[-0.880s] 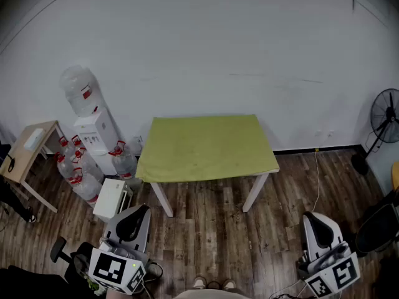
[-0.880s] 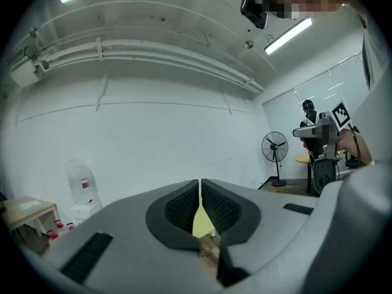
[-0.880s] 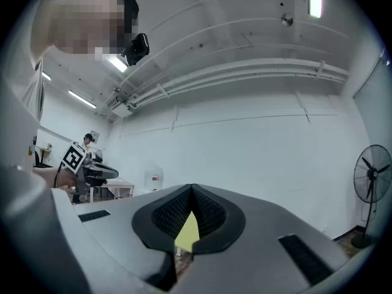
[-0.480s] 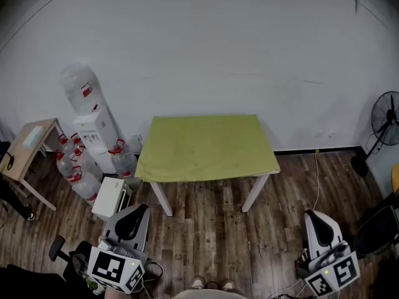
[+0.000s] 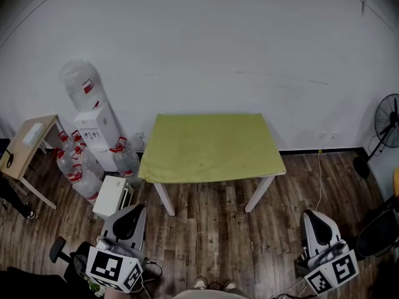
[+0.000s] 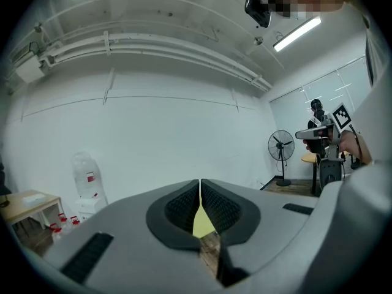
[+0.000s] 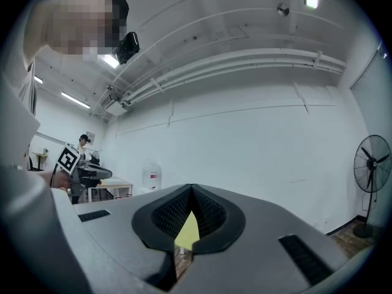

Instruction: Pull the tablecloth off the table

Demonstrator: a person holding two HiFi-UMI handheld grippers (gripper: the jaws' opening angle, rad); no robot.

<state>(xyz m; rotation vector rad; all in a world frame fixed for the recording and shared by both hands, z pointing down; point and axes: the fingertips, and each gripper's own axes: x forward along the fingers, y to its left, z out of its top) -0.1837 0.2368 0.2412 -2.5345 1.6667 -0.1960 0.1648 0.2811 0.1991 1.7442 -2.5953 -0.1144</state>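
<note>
A yellow-green tablecloth [image 5: 211,147] covers a white-legged table [image 5: 260,194] that stands against the back wall. It lies flat, and its edges hang a little over the sides. My left gripper [image 5: 129,214] is low at the left, well short of the table, with its jaws shut and nothing in them. My right gripper [image 5: 313,220] is low at the right, likewise shut and holding nothing. In the left gripper view the tablecloth [image 6: 203,221] shows as a yellow sliver through the jaws' gap. The right gripper view shows the tablecloth [image 7: 187,229] the same way.
A water dispenser [image 5: 93,126] with several spare bottles [image 5: 78,173] stands left of the table. A white box [image 5: 111,196] lies on the wood floor beside them. A small wooden desk [image 5: 26,147] is at far left. A standing fan [image 5: 388,124] is at far right.
The head view has shifted slightly, so the table sits a little further right in the frame. Both grippers have stayed low and shut.
</note>
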